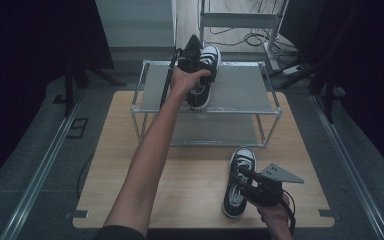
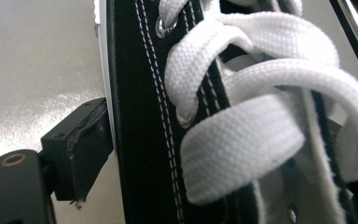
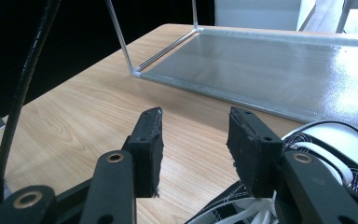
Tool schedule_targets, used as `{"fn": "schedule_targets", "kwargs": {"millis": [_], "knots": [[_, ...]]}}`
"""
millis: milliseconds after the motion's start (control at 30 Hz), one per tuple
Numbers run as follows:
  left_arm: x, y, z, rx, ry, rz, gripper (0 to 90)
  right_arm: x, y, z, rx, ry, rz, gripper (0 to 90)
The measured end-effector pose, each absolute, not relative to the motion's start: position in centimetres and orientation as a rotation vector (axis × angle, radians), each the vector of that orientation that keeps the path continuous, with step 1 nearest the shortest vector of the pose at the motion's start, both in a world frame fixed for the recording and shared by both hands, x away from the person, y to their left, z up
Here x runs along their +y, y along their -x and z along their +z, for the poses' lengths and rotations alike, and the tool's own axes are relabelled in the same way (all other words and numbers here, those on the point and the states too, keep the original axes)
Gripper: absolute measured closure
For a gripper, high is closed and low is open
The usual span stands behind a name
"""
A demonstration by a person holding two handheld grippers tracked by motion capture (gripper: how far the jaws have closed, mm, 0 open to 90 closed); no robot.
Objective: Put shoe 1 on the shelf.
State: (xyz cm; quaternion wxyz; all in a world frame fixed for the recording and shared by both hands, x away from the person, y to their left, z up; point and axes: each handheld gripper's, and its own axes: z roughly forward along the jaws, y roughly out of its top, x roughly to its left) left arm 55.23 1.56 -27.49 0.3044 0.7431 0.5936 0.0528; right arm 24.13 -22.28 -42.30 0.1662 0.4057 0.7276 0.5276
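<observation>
High view has the left gripper [image 1: 194, 59] closed on a black sneaker [image 1: 203, 75] atop the wire rack [image 1: 240, 90], while the right gripper [image 1: 245, 180] hovers, fingers parted, over a second sneaker [image 1: 237, 182] on the desk [image 1: 190, 185] just before the rack. Canvas looks light and soft, so the stiff eyelet edge suits a pinch. Left gripper view shows one pad against the sneaker's side wall [image 2: 135, 116], detail lost from above.

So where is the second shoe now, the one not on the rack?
In the high view the second shoe lies on the wooden table, right of centre, toe toward the rack. The right gripper hovers at it, jaws apart.
</observation>
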Motion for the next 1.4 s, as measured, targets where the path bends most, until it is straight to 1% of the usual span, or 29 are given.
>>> {"fn": "schedule_targets", "kwargs": {"millis": [267, 867, 1400], "knots": [[1.8, -57.1, -27.9, 1.67, -1.938, 0.159, 14.4, -22.4, -24.3, -42.5, 2.07, -1.164, 1.499, 55.1], [1.3, -58.4, -28.9, 1.832, -1.915, 0.174, 13.7, -22.1, -24.3, -42.7, 2.082, -1.169, 1.493, 55.1], [1.0, -59.1, -29.7, 1.886, -1.941, 0.151, 12.7, -22.0, -24.4, -42.9, 2.092, -1.17, 1.489, 54.9]]}}
